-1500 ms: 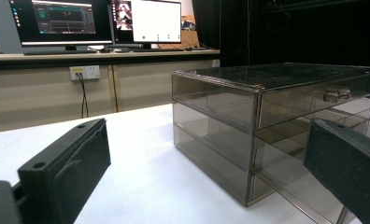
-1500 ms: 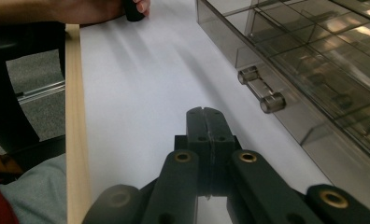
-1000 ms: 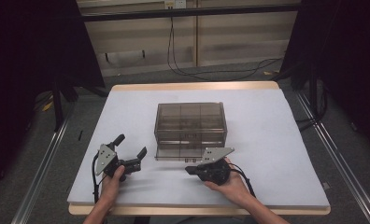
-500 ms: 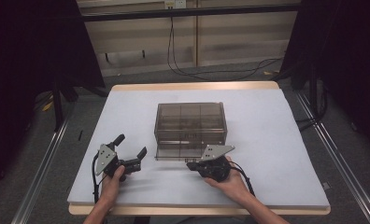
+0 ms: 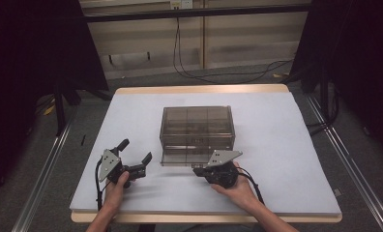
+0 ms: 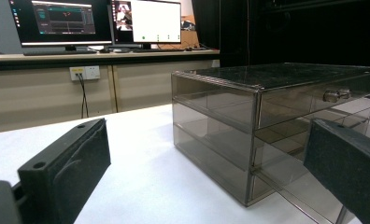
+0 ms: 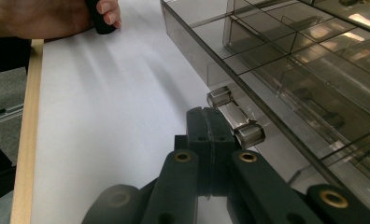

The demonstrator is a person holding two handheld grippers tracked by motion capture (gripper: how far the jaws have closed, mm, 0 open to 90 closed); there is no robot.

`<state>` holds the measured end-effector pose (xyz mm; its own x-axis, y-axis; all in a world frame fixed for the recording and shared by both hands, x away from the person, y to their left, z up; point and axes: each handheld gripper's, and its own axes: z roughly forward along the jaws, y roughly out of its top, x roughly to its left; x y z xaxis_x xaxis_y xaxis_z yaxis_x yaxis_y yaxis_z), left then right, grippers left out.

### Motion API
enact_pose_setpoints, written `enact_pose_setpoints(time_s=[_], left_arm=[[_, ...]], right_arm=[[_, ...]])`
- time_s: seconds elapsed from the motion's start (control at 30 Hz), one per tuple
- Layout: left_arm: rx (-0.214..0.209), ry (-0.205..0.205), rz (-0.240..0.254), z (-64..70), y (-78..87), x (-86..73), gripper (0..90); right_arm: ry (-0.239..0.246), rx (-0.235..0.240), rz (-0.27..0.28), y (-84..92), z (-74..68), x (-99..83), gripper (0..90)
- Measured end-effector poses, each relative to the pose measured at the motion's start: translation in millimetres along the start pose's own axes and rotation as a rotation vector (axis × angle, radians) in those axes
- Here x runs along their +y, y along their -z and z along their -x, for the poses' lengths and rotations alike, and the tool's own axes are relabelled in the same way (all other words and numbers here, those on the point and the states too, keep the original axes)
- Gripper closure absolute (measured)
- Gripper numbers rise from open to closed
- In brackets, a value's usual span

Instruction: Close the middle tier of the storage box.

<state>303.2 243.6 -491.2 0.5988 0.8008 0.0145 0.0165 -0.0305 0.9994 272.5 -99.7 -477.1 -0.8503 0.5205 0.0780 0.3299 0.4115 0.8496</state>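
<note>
Smoked-clear drawer box [image 5: 197, 129] at centre of white tabletop [image 5: 286, 145], bottom drawer [image 5: 182, 157] pulled out slightly toward lower frame. Right claw [image 5: 197, 170] at lower centre, just left of drawer's front; jaws pressed together, nothing between them. In right gripper view, closed jaw tips sit just beside drawer handle [image 7: 234, 119], below it; contact unclear. Left claw [image 5: 136, 151] at lower left, well apart from box, jaws spread wide, empty. Left hand [image 5: 115, 191] grips its handle.
</note>
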Motion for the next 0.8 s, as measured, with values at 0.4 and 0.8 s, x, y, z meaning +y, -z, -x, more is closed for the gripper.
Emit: enact_pose_setpoints(time_s=[0.4,0.8], left_arm=[[0.0,0.0,0.0,0.0,0.0,0.0,0.9],[0.0,0.0,0.0,0.1,0.0,0.0,0.9]], right_arm=[[-0.005,-0.005,0.006,0.4,0.8,0.5,90.0],[-0.01,-0.012,0.01,0.0,1.5,1.2,90.0]])
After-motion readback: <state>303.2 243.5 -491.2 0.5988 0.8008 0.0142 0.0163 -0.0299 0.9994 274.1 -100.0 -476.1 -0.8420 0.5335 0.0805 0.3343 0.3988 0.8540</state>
